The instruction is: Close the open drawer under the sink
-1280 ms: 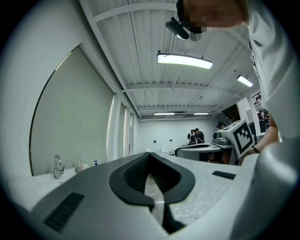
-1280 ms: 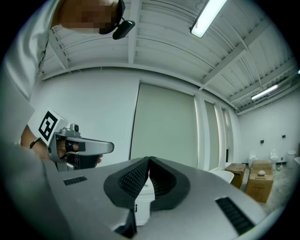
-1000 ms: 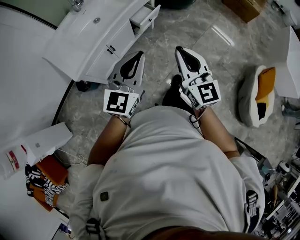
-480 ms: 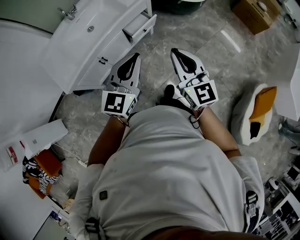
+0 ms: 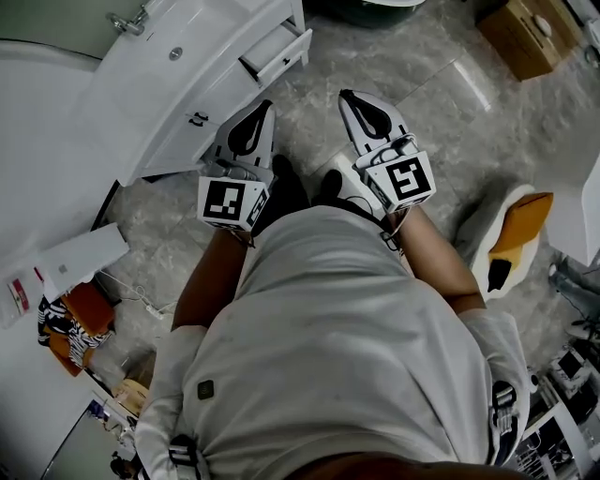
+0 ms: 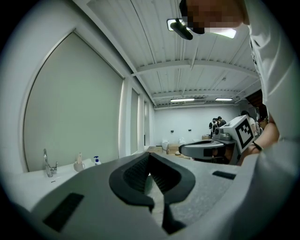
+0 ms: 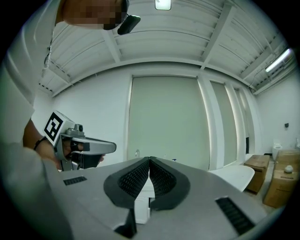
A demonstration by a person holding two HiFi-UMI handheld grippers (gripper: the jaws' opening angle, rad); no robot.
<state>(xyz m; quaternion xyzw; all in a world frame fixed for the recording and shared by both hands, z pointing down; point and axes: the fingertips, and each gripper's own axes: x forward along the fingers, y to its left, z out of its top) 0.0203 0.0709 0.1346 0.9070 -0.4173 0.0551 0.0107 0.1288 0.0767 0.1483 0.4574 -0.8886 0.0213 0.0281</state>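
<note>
A white vanity [image 5: 183, 89] with a sink and faucet [image 5: 127, 21] stands at the upper left of the head view. Its drawer [image 5: 278, 52] at the right end is pulled out. My left gripper [image 5: 265, 104] is shut and empty, its tip close to the vanity's front, below and left of the drawer. My right gripper [image 5: 350, 95] is also shut and empty, over the floor to the drawer's right. The left gripper view shows its shut jaws [image 6: 149, 154] with the faucet [image 6: 48, 165] off to the left. In the right gripper view, the shut jaws [image 7: 149, 160] point at the vanity [image 7: 142, 201].
A white curved tub [image 5: 42, 141] lies left of the vanity. Cardboard boxes [image 5: 530, 37] sit at the upper right, an orange and white object [image 5: 511, 244] on the floor at right, clutter [image 5: 75, 323] at left. The floor is grey marble tile.
The person has stepped toward the vanity. Both grippers travelled with them and now sit nearer the vanity and its open drawer. Both stayed shut.
</note>
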